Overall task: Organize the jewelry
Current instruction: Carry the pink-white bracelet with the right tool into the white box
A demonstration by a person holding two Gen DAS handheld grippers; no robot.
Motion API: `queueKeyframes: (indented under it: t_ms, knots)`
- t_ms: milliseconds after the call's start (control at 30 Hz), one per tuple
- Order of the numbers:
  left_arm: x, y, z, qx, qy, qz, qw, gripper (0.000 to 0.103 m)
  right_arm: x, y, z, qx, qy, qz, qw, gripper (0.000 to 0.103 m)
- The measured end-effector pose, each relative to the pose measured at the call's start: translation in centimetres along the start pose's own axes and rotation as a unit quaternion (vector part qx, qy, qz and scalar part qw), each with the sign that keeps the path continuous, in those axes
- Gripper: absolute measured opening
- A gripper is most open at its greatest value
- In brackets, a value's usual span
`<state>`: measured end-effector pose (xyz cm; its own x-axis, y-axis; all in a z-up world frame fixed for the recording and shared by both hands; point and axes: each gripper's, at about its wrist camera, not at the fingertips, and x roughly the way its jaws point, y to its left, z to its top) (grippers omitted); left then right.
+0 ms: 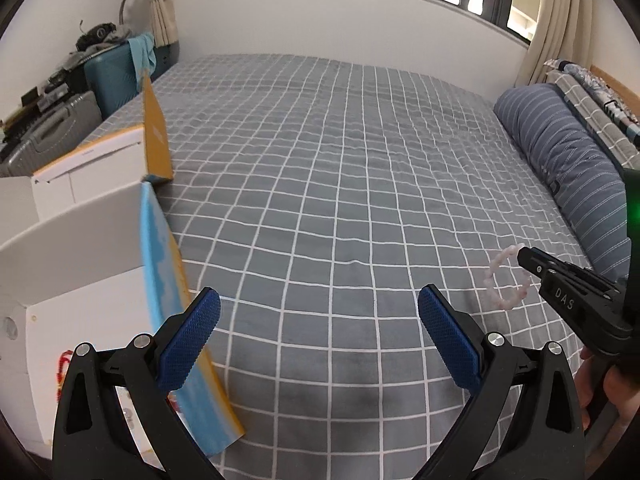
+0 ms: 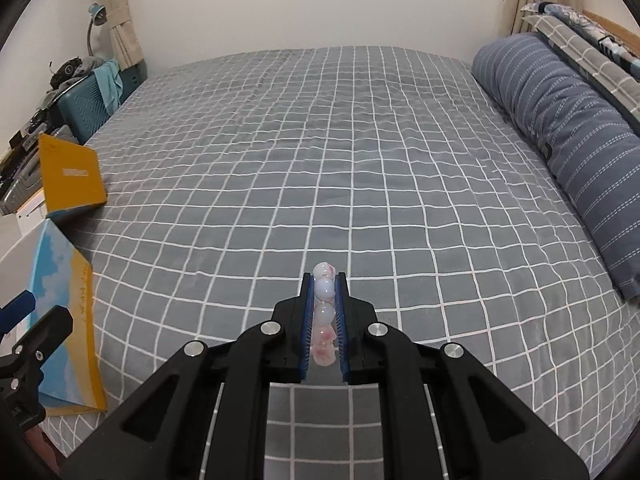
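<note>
While the right gripper [image 2: 324, 312] hangs level above the grey checked bedspread [image 2: 320, 140], pinching a pale pink beaded bracelet [image 2: 325, 300], the left gripper [image 1: 320, 320] gapes wide & empty nr a white open-lidded box [image 1: 80, 300].

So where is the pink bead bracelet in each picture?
Left wrist view: the pink bead bracelet hangs at the far right, dangling from the tip of the right gripper, above the checked bedspread.
Right wrist view: the bracelet is low in the middle, pinched edge-on between the gripper's blue pads.
Shared landmark: the blue-and-yellow box at the left edge of the bed.
</note>
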<state>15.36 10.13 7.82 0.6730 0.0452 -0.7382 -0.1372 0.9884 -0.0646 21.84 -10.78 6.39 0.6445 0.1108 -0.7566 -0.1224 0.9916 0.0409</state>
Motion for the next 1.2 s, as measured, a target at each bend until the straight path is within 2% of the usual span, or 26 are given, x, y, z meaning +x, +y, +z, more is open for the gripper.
queueKeyframes:
  t_ms: [333, 600, 1200]
  knots:
    - [-4.1, 1.9, -0.2, -0.008, -0.019, 0.014, 0.9997, 0.097, -3.6, 3.8, 0.1, -0.023, -0.02, 0.018, 0.999, 0.01]
    - [-7.4, 5.1, -0.7, -0.016, -0.033, 0.034, 0.9987, 0.097, -6.2, 8.1, 0.2, -0.04, -0.036, 0.046, 0.997, 0.01]
    - [-14.2, 17.4, -2.9, -0.08, -0.061, 0.11, 0.9889, 0.097, -11.8, 21.3, -0.8, -0.113, -0.085, 0.121, 0.983, 0.01]
